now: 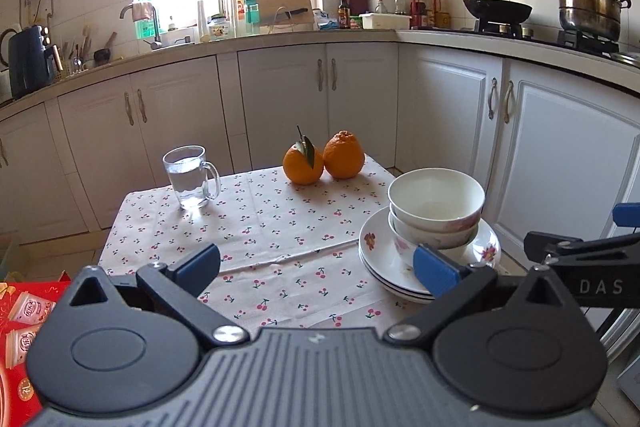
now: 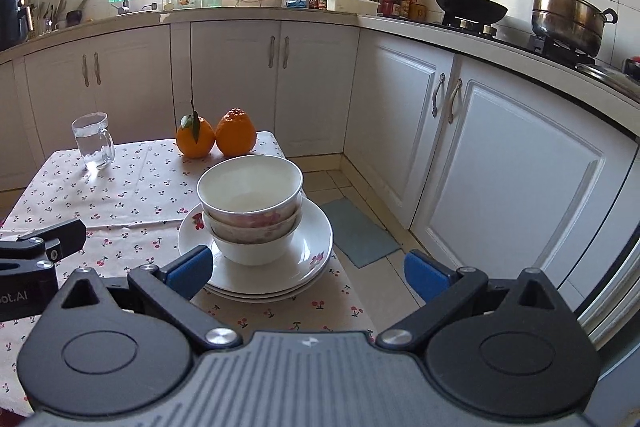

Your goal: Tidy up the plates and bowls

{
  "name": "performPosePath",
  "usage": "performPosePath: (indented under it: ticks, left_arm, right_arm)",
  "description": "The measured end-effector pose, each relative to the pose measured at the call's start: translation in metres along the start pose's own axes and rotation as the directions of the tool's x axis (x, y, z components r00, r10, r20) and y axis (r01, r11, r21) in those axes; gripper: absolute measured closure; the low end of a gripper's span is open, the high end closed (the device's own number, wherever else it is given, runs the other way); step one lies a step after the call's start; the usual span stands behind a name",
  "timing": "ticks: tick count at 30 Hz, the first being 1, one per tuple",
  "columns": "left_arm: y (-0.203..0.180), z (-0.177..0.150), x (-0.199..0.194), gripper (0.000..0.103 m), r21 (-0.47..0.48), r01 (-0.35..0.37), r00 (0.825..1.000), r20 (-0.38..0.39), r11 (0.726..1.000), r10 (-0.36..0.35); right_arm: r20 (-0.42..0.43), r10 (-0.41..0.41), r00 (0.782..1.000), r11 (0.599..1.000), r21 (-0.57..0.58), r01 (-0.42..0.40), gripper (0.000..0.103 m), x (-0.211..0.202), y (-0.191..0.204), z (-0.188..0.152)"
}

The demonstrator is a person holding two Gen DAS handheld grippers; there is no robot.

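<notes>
A tiled kitchen with white cabinets runs behind a small surface (image 1: 280, 227) covered in a cherry-print cloth. Near its right-hand edge sits a stack of plates (image 2: 316, 247) — white with floral marks — and nested on top of them are three bowls (image 2: 250, 203), the uppermost plain white inside and apparently empty. At the far end of the cloth two oranges (image 1: 324, 159) stand touching each other, one with a leaf on its stem, and a glass mug (image 1: 190, 177) of water sits to their left, well apart from the crockery.

The left gripper (image 1: 316, 267) hovers low over the near part of the cloth, its blue pads spread wide with nothing between them; its right pad overlaps the plates in view, though contact cannot be judged. The right gripper (image 2: 306, 269) is likewise spread wide and holds nothing — the stack lies just ahead of its left pad.
</notes>
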State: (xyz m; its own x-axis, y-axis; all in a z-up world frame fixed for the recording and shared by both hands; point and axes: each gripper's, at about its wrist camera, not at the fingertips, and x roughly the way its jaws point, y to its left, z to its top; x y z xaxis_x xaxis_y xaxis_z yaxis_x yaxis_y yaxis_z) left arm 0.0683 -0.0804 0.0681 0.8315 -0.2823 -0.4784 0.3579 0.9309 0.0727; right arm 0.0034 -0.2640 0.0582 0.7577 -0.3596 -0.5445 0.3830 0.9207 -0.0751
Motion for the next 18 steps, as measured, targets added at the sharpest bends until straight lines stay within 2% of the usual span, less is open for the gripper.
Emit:
performPosePath:
  ticks: [18]
  left_arm:
    - [0.0005, -0.0015, 0.0105, 0.001, -0.029, -0.007, 0.999, -0.036, 1.000, 0.006]
  right_arm:
    - [-0.007, -0.018, 1.000, 1.000, -0.010, 0.018, 0.000, 0.0057, 0.0068, -0.0018]
